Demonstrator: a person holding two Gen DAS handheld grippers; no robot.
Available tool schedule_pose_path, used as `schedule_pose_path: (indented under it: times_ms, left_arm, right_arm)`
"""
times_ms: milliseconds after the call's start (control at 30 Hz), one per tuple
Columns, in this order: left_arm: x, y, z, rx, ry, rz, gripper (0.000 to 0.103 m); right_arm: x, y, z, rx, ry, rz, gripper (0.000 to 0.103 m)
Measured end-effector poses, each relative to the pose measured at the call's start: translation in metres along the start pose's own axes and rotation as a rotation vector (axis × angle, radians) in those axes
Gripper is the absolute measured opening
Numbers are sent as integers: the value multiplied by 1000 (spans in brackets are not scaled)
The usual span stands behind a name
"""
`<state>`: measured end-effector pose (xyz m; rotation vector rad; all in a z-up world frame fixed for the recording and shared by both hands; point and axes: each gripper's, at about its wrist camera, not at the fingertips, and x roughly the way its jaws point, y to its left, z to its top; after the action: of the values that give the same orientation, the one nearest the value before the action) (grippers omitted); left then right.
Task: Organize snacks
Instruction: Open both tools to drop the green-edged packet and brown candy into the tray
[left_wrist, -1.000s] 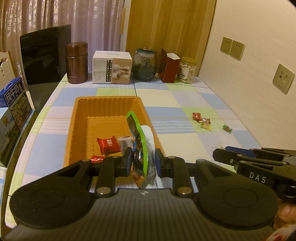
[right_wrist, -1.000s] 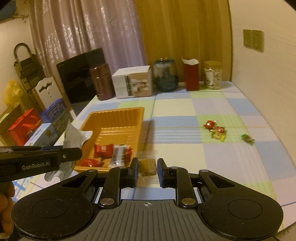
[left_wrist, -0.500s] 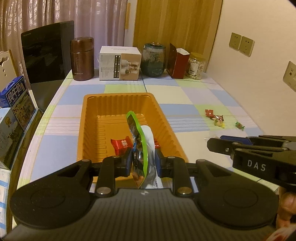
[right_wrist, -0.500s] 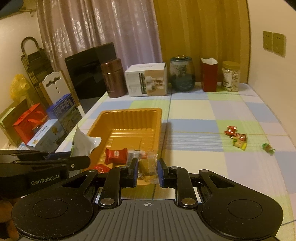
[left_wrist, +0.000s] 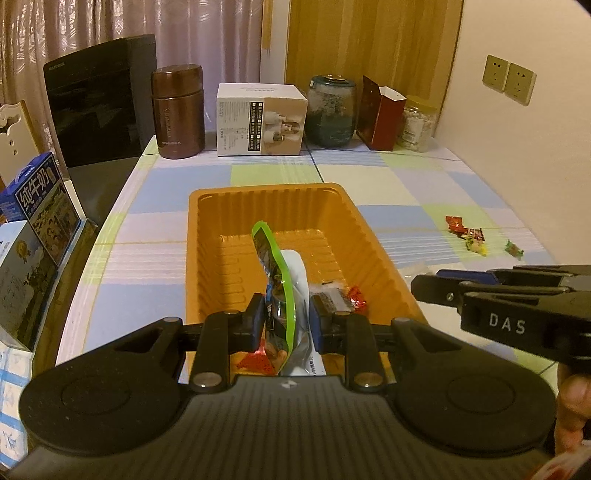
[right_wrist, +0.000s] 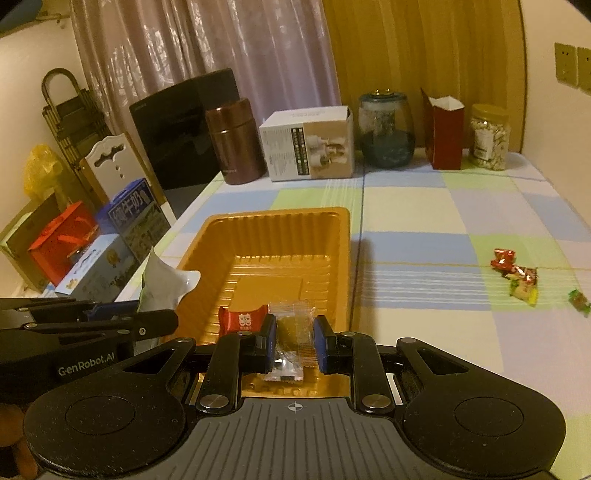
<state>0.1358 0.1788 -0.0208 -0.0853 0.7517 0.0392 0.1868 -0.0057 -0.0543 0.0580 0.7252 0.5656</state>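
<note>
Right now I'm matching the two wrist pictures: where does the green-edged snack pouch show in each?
Left wrist view: the green-edged snack pouch stands low at centre, pinched by the left gripper over the orange tray.
Right wrist view: only its pale back shows at the left edge, above the left gripper's fingers.
Shared landmark: the brown canister at the table's far end.

a brown canister (left_wrist: 180, 110), a white box (left_wrist: 260, 120) and a dark glass jar (left_wrist: 330, 110) line the checked tablecloth (left_wrist: 424, 184) at twelve o'clock. a red carton (left_wrist: 382, 110) stands at one o'clock, milk cartons (left_wrist: 35, 206) at nine.
</note>
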Motion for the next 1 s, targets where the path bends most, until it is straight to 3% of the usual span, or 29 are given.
schedule_pose_path:
  times_ms: [267,367,1000]
  left_arm:
    - [21,2,6,18,7,8,23]
    - [24,3,7,27,4,20,32]
    - [5,10,1,-2,-11,25,32]
  right_arm:
    - [17,-4,3,23,12,1,22]
    - [20,-6,4,29,14,3,22]
    - [15,4,9,39,-4,31,22]
